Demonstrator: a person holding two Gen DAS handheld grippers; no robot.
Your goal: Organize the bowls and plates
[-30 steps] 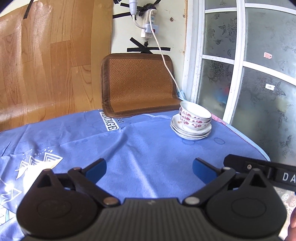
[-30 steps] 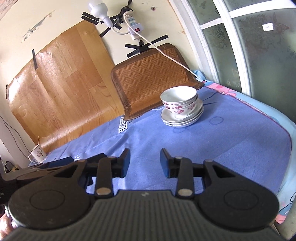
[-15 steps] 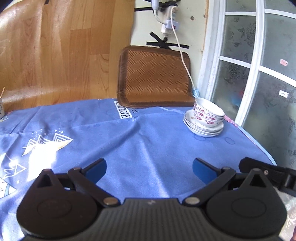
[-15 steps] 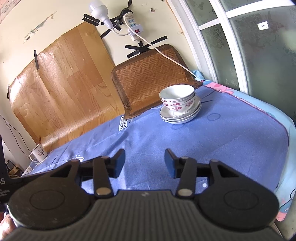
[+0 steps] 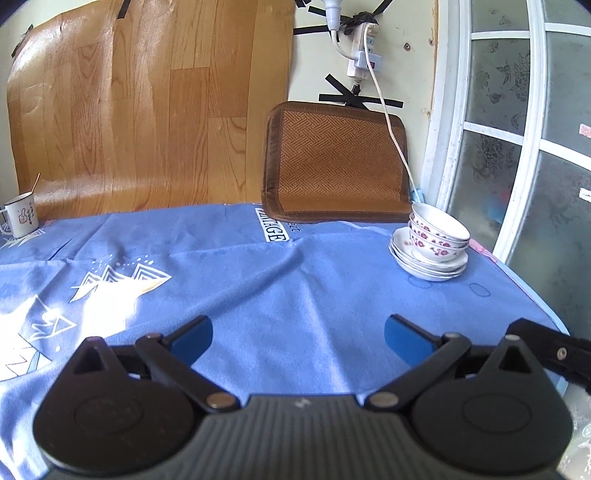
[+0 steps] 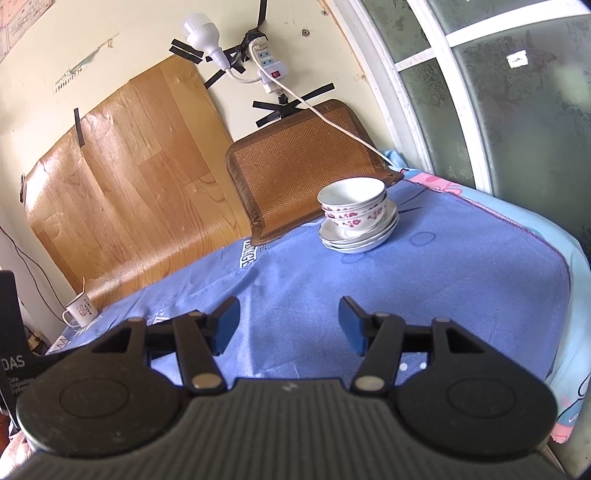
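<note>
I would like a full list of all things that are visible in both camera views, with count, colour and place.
bowls: stack, exact count unclear, white with red flowers, on the plates
plates: stack, several, white, far right part of the table
tablecloth: one, blue with white print, covers the table
mug: one, white, far left edge of the table
woven mat: one, brown, leaning on the wall behind the table
wood-pattern sheet: one, orange-brown, taped to the wall
power strip: one, white, taped to the wall, with a cable
bulb: one, white, beside the power strip
window: white frame, frosted glass, right side
left gripper: black, blue pads, jaws open, empty
right gripper: black, blue pads, jaws just opening, empty
</note>
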